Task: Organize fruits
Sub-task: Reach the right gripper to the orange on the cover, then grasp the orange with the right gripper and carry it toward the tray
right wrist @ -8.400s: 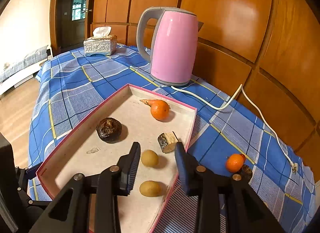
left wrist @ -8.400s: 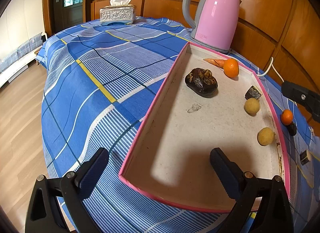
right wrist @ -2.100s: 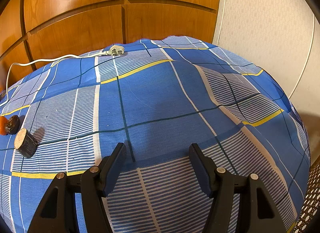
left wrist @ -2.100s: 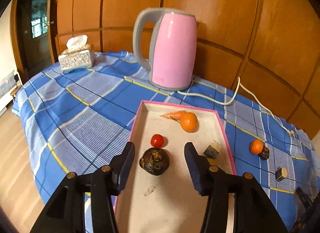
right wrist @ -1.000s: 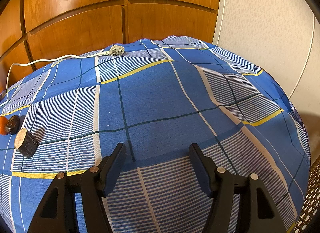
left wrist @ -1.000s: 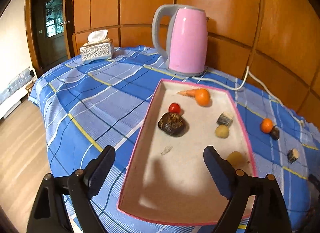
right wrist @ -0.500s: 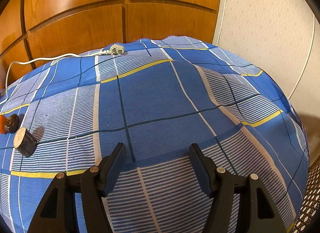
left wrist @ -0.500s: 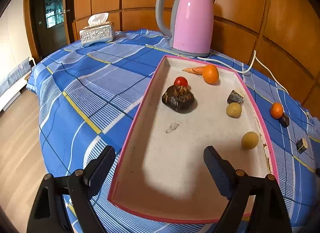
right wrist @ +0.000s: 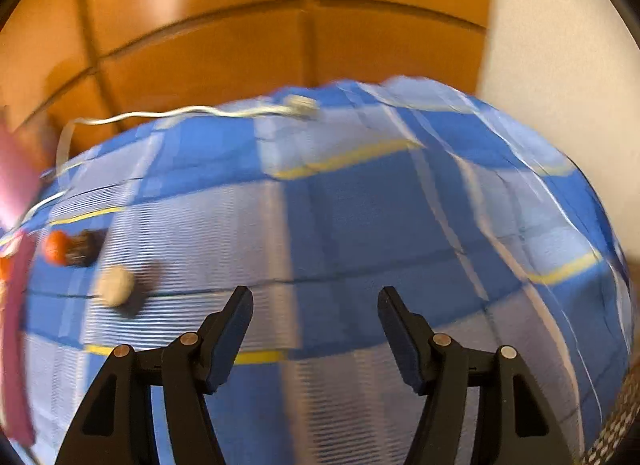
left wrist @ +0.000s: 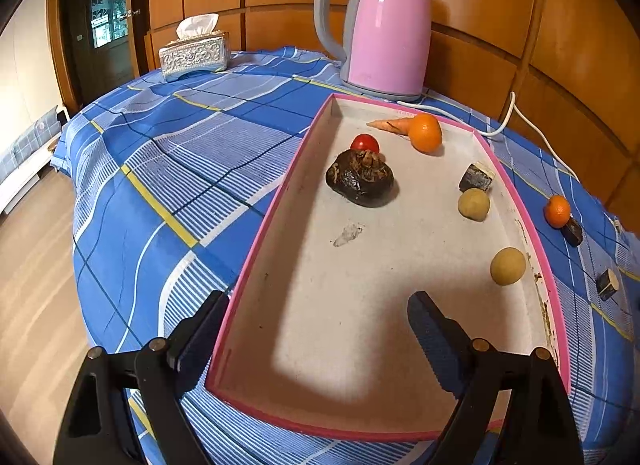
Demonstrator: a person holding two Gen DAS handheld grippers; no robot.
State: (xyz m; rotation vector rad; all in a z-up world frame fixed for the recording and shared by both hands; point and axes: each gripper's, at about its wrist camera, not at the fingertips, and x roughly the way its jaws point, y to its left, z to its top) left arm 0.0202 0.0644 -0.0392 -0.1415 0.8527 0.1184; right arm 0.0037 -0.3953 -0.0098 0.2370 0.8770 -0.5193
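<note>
Fruits are seen gathered in one pink-rimmed tray (left wrist: 256, 261) on the table (left wrist: 168, 169), with a few left outside it.

Inside the tray are counted one red tomato (left wrist: 365, 142), one orange (left wrist: 425, 133) touching one carrot (left wrist: 390, 125), two yellowish round fruits (left wrist: 473, 204) (left wrist: 508, 266), one dark lumpy fruit (left wrist: 360, 179) and one dark cut piece (left wrist: 476, 177). Beside the tray, on the blue checked cloth, one small orange (left wrist: 557, 210) is touched by a dark piece (left wrist: 573, 231), and one cut log-like piece (left wrist: 608, 285) lies apart (all three also appear, blurred, in the right wrist view). One pink kettle (left wrist: 384, 29) and one tissue box (left wrist: 194, 55) stand behind. The left hand-held gripper (left wrist: 316, 317) is held wide apart over the tray's near end, empty; the right hand-held gripper (right wrist: 316, 305) is parted over bare cloth, gripping nothing.
</note>
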